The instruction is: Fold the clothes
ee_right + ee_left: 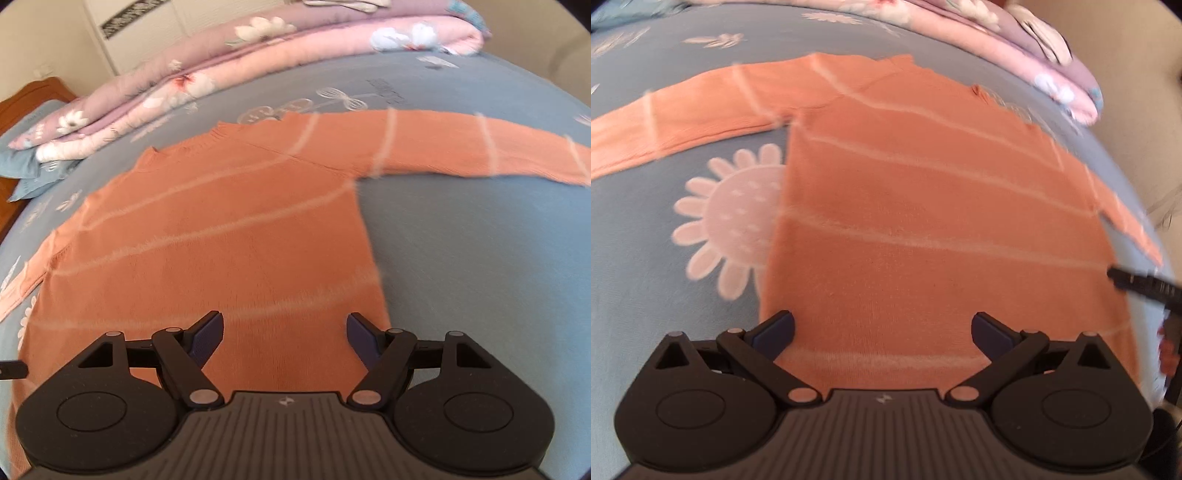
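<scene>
- The orange sweater (923, 221) is lying flat on the blue bedspread (639, 258), body spread out smooth, with pale thin stripes running across it.
- Nearest the cameras, its bottom hem is sitting just under both grippers, which are hovering over the lower corners of the body.
- The left gripper (882, 332) is hanging over the hem's left part, its jaws spread wide and pinching nothing; its left finger is showing right at the sweater's side edge.
- The right gripper (284, 336) is hanging over the hem's right part, its jaws likewise spread apart and empty, with its right finger close to the sweater's right side edge.
- In the left wrist view a dark fingertip of the other gripper is poking in from the right edge, over the cloth.
- A white daisy print (727, 218) on the bedspread is lying partly tucked under the sweater's left edge.
- Farther up, both sleeves (480, 147) are stretching straight out sideways from the shoulders.
- Beyond the collar, a folded pink and lilac floral quilt (221, 70) is lying along the far side of the bed.
- A blue pillow (33, 162) is sitting by the wooden headboard (33, 96), next to the quilt's end.
</scene>
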Demonstrator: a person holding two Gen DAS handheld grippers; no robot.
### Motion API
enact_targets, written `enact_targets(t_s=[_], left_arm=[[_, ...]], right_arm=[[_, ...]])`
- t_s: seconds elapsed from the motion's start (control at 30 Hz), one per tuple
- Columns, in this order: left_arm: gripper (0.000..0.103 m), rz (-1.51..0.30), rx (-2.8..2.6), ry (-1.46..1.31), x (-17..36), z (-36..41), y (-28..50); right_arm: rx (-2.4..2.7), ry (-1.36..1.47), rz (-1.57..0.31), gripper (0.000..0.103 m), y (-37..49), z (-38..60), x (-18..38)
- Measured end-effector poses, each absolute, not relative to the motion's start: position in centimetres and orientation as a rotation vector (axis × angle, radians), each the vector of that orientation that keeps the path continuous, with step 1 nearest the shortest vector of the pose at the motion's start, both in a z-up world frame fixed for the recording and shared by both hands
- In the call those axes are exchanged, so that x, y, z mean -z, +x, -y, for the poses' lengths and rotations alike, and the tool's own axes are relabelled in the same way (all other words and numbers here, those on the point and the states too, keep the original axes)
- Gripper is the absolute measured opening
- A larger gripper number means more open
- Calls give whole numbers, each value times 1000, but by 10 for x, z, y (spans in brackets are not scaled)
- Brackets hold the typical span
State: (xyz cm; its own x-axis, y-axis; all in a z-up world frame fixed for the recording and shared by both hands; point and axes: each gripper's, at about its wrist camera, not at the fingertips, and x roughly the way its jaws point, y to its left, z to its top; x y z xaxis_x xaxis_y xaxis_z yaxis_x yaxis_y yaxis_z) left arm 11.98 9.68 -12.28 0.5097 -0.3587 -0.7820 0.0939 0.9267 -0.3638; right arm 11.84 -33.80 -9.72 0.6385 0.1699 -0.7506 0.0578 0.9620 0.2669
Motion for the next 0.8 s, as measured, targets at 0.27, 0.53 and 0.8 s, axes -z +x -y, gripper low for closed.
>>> enact_targets(t_s=[0.27, 0.53, 0.8], left_arm=[[101, -1016, 339, -267, 138, -82, 102], [101, -1016, 237, -227, 123, -105, 83], [101, -1039, 381, -277, 131, -83, 59]], right_arm=[[-200, 310, -908, 81, 59, 296, 94], [-69, 299, -978, 81, 32, 308, 102], [-137, 332, -968, 82, 12, 286, 88]])
